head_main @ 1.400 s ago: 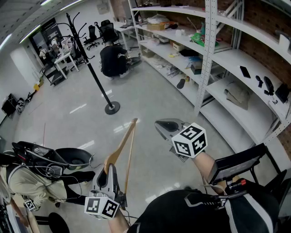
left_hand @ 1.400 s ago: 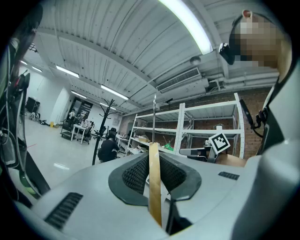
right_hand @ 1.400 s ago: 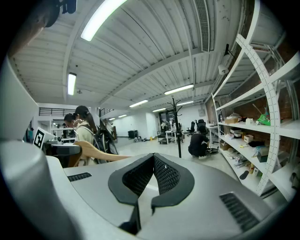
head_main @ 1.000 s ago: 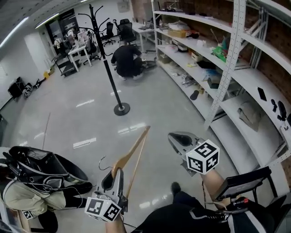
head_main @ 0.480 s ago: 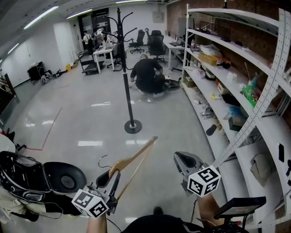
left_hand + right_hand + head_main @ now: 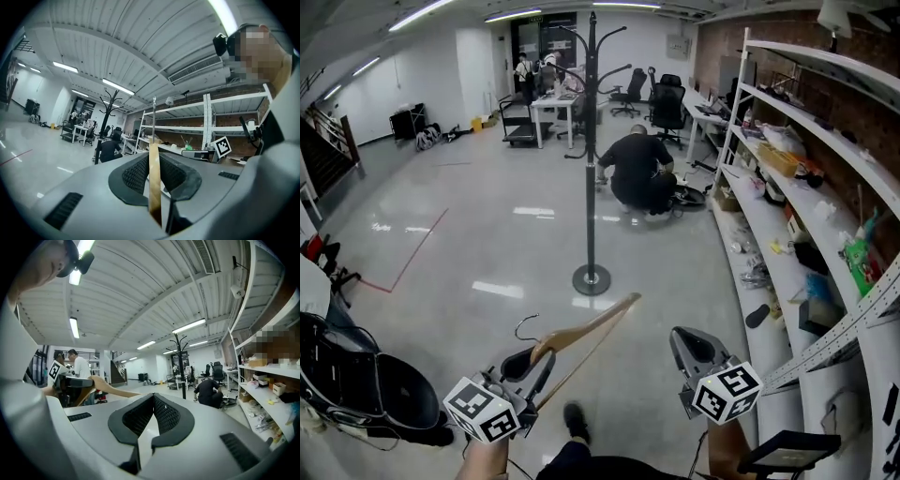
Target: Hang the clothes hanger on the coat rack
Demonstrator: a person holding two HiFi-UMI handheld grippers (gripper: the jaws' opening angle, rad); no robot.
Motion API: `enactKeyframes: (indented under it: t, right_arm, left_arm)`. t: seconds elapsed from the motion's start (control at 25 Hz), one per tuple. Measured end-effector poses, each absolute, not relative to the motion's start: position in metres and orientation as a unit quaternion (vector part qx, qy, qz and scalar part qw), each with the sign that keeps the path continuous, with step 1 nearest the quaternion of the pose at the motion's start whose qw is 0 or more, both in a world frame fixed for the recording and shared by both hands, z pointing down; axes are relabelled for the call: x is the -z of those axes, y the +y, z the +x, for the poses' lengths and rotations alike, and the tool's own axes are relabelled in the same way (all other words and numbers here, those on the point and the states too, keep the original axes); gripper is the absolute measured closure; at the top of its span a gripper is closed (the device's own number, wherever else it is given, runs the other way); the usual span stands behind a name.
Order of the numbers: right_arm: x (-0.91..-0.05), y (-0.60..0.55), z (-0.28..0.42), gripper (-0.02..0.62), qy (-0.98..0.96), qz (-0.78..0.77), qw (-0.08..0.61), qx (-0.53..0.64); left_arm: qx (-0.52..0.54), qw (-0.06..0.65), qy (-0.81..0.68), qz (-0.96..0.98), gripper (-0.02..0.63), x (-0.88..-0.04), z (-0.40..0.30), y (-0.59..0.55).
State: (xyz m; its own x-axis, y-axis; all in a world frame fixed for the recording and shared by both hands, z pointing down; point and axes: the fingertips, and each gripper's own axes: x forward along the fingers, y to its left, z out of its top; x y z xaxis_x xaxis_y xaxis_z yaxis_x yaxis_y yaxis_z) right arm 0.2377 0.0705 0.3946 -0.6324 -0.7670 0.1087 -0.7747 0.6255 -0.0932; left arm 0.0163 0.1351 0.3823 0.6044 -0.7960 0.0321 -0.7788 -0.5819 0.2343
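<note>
The left gripper (image 6: 523, 367) has its jaws clenched on the wooden clothes hanger (image 6: 586, 330), gripping it near the neck. In the left gripper view the wood stands edge-on between the ribbed pads (image 6: 136, 174). The hanger's long arm points forward and to the right over the floor (image 6: 469, 244), and its wire hook (image 6: 523, 325) curls up on the left, just beside the jaws. The right gripper (image 6: 692, 345) is held out near it on the right, its jaws brought together on nothing.

The coat rack (image 6: 590, 159) stands well apart, farther off and nearly straight ahead, a dark pole on a round base with upturned arms at the top. A person (image 6: 639, 169) crouches on the floor beyond it, and metal shelves (image 6: 806, 150) run along the right.

The step in hand looks like the approach, so the hanging itself is not yet begun. To do it well, the grip should stay firm at the neck so the hanger does not swing or twist. Near the rack, the left gripper probably has to rise and turn until the hook's open side faces down over one arm. The hook should settle fully into the arm's curve before the jaws let go. The empty right gripper could steady the far end. The long arm should be kept clear of the pole.
</note>
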Motion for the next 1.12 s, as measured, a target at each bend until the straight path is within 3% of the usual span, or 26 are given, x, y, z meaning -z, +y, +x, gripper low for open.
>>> enactKeyframes:
  t: [0.2, 0.6, 1.12]
  right_arm:
    - [-0.393, -0.013, 0.219, 0.589, -0.899, 0.433, 0.047, -0.05]
    - [-0.374, -0.156, 0.165, 0.589, -0.886, 0.462, 0.037, -0.031]
    - [-0.361, -0.352, 0.161, 0.584, -0.907, 0.419, 0.033, 0.002]
  left_arm:
    - [0.079, 0.12, -0.41, 0.901, 0.554, -0.38, 0.004, 0.044]
    - [0.06, 0.088, -0.385, 0.917, 0.554, -0.361, -0.049, -0.105]
    - [0.07, 0.074, -0.376, 0.921, 0.554, -0.344, -0.032, -0.312]
